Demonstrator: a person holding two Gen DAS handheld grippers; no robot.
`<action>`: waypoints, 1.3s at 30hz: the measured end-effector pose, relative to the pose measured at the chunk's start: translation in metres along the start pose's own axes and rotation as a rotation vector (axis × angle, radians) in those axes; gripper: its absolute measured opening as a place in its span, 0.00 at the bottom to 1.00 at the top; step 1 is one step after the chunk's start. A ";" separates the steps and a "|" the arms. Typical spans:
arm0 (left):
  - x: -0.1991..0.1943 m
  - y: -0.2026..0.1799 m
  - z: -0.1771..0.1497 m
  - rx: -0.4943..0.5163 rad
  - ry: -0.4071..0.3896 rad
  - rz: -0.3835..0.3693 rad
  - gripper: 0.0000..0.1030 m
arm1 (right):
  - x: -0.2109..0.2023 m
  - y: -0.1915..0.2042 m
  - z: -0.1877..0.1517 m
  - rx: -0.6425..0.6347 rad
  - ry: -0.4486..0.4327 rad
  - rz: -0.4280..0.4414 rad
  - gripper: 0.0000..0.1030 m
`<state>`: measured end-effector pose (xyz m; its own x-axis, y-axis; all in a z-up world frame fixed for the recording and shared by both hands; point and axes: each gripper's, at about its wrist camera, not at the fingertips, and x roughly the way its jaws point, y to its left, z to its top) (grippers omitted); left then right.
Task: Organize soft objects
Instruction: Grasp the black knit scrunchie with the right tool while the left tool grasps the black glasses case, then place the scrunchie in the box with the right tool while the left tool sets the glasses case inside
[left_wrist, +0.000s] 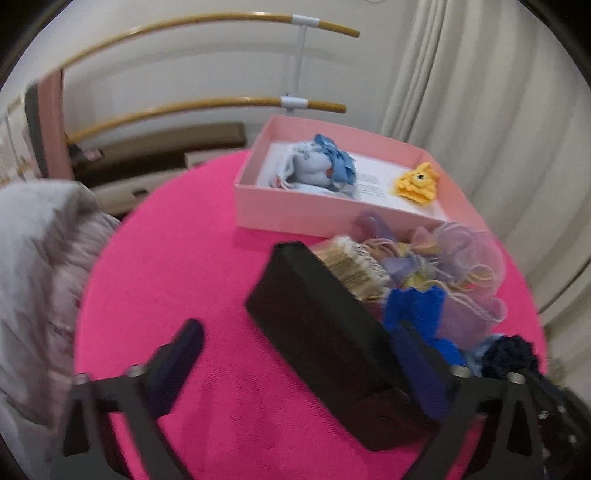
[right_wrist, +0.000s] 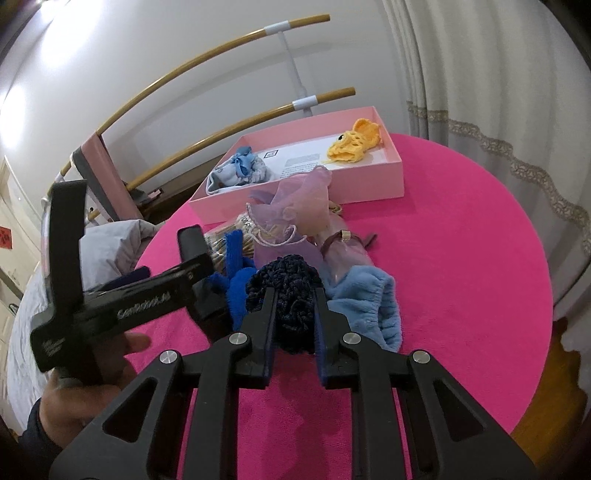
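The right gripper (right_wrist: 293, 314) clamps a dark navy crocheted scrunchie (right_wrist: 286, 291) at the near edge of a pile of soft items on the round table's bright pink cloth (right_wrist: 461, 258), apparently bound for the shallow pink cardboard box (right_wrist: 369, 184) beyond, where a yellow knitted toy (right_wrist: 356, 146) and a pale blue cloth bundle (right_wrist: 238, 171) already lie; the left gripper (left_wrist: 299, 373) hangs with fingers wide apart, straddling a black rectangular box (left_wrist: 325, 332) without touching it, seemingly ready to steady it.

L gripper (left_wrist: 295, 369) jaws wide apart, low over table; R gripper (right_wrist: 293, 314) jaws narrowed, pinching.
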<state>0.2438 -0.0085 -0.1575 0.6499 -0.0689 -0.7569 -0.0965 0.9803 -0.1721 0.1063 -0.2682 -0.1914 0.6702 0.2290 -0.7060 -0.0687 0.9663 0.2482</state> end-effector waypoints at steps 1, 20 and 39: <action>-0.001 0.000 -0.001 0.013 0.009 -0.022 0.63 | 0.000 0.000 0.000 0.000 0.000 0.003 0.15; 0.035 0.023 0.003 -0.052 0.111 -0.063 0.34 | -0.004 0.003 -0.004 0.001 -0.004 0.003 0.16; -0.074 0.044 0.010 0.114 -0.089 -0.073 0.21 | -0.030 0.032 0.016 -0.036 -0.084 -0.006 0.15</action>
<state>0.1985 0.0420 -0.1030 0.7167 -0.1293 -0.6852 0.0366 0.9883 -0.1483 0.0958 -0.2461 -0.1515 0.7302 0.2135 -0.6491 -0.0895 0.9716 0.2189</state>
